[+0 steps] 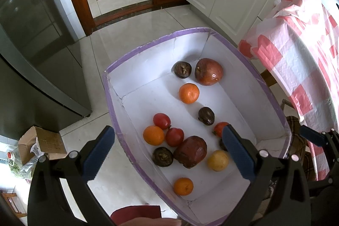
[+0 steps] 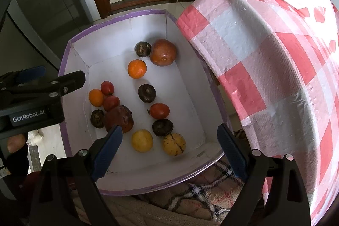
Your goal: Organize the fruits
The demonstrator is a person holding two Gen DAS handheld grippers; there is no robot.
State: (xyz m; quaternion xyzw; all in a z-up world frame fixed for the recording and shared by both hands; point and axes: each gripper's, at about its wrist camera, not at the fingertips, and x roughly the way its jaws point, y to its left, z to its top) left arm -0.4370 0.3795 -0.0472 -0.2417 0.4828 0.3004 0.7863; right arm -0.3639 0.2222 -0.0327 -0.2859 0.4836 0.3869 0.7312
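Both tools hover spread wide and empty over the box: left tool, right tool. "GenRobot.AI" reads on the left tool's body. Beyond, fruits lie scattered inside the box.

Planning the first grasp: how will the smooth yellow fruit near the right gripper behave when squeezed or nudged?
The yellow fruit looks round and smooth, so it would probably roll if nudged. Its glossy skin may slip between the jaws. It sits apart from the striped fruit, leaving room.
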